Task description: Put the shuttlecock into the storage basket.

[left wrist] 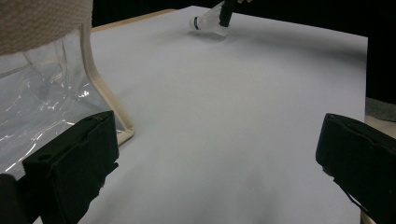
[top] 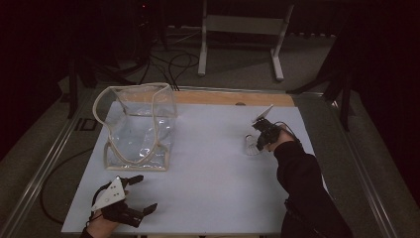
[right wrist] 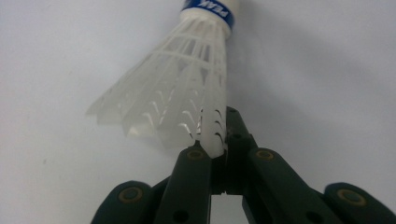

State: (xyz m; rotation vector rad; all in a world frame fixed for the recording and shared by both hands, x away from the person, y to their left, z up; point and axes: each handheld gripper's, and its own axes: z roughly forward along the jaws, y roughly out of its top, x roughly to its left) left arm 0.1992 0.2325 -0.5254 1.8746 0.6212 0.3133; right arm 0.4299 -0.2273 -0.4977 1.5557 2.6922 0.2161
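A white plastic shuttlecock (right wrist: 182, 88) with a blue band on its cork lies on the white table (top: 213, 163) at the right. My right gripper (right wrist: 217, 140) is shut on the edge of its skirt, jaws pinching the plastic. From above, that gripper (top: 258, 141) sits over the shuttlecock (top: 251, 145), and the shuttlecock (left wrist: 210, 21) also appears far off in the left gripper view. My left gripper (top: 139, 194) rests near the front left corner, jaws wide apart and holding nothing. A clear plastic bag (top: 140, 126) with cream trim stands at the back left.
The bag's cream edge (left wrist: 105, 93) runs close by my left gripper's left jaw. A wooden strip (top: 233, 98) borders the table's far side. Beyond it stand a white metal frame (top: 242, 34) and cables on the floor. A dark sleeve (top: 304, 183) crosses the table's right side.
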